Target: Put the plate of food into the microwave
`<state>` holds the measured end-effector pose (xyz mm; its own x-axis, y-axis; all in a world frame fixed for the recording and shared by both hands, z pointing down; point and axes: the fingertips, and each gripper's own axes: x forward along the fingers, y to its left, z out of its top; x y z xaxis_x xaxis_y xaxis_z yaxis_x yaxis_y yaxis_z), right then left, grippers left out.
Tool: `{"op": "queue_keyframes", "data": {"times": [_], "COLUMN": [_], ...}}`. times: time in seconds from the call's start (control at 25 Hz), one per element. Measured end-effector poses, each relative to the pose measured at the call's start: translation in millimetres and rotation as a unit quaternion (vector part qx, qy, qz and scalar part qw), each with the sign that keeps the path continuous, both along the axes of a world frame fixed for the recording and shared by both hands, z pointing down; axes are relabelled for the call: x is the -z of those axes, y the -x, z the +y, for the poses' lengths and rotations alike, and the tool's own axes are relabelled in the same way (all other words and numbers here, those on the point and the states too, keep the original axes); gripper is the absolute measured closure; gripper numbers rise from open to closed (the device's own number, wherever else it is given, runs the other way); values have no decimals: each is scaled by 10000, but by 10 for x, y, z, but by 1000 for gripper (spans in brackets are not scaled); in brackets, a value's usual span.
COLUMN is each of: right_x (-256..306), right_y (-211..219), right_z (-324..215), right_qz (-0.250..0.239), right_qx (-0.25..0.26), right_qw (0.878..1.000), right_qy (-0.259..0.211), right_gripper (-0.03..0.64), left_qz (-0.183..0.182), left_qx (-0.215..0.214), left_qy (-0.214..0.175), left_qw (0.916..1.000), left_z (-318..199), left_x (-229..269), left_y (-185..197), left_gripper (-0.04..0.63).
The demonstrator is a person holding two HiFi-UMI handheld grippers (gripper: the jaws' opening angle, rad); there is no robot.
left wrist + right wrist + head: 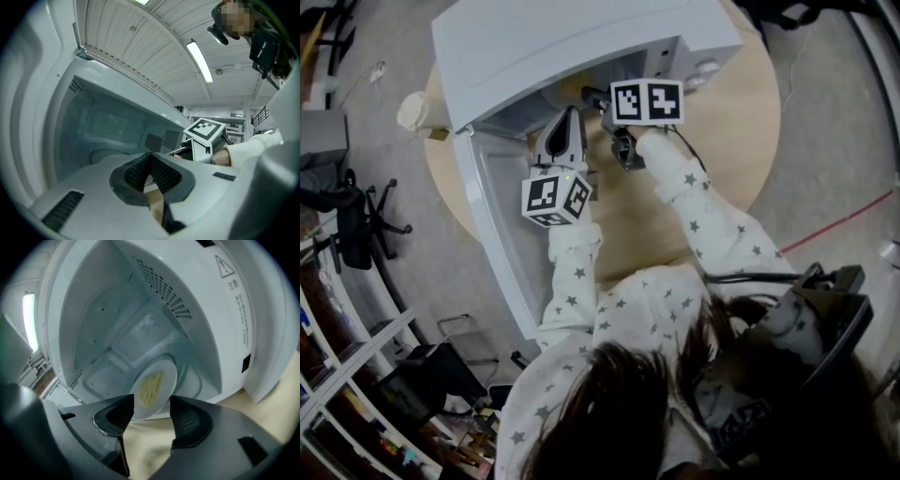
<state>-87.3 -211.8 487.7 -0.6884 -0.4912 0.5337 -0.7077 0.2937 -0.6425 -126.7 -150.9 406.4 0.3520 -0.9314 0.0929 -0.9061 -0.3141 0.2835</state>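
Since the round wooden desk (741,122) carries everything, I start there. The white microwave (562,37) stands on its far-left part, with the door (499,220) swung open toward the near left. Looking into the cavity along my right gripper (150,406), I see the glass turntable (191,373) on the floor. The white plate (168,369) lies on it, inside the microwave, with a small heap of pale noodles (150,386) in its middle.

My right fingers stand wide apart at the oven's mouth, and the plate's near rim shows in the gap between them. I cannot tell whether either pad touches that rim, but they are not closed on it. My left gripper (150,161) hangs just left of the right one, by the open door. Its fingers are shut together with nothing between them that I can make out.

I judge the plate to be stiff, glazed and breakable. It should be light enough for one gripper but slick under the pads, and the loose noodles would slide if it tipped. The near rim is the only place to take hold, and the plate must be kept level. It looks set down to me, so what is left is to draw the right fingers clear and shut the door.
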Motion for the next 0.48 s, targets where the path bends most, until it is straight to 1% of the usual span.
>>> {"op": "queue_keyframes", "data": {"times": [0.12,0.28,0.48], "right_x": [-77,-85,-77], "right_y": [1,0,-4], "right_z": [38,58,61], "right_qz": [226,179,-12], "right_qx": [216,240,169], "right_qw": [9995,9995,9998], "right_qy": [20,39,134], "right_gripper": [391,391,391], "left_qz": [-16,-46,-85], "left_qx": [-3,-3,14], "left_qy": [13,34,46], "left_qw": [10000,10000,10000], "left_z": [7,7,-7], "left_x": [-15,-31,-47], "left_y": [7,30,66], "left_gripper": [594,594,594]}}
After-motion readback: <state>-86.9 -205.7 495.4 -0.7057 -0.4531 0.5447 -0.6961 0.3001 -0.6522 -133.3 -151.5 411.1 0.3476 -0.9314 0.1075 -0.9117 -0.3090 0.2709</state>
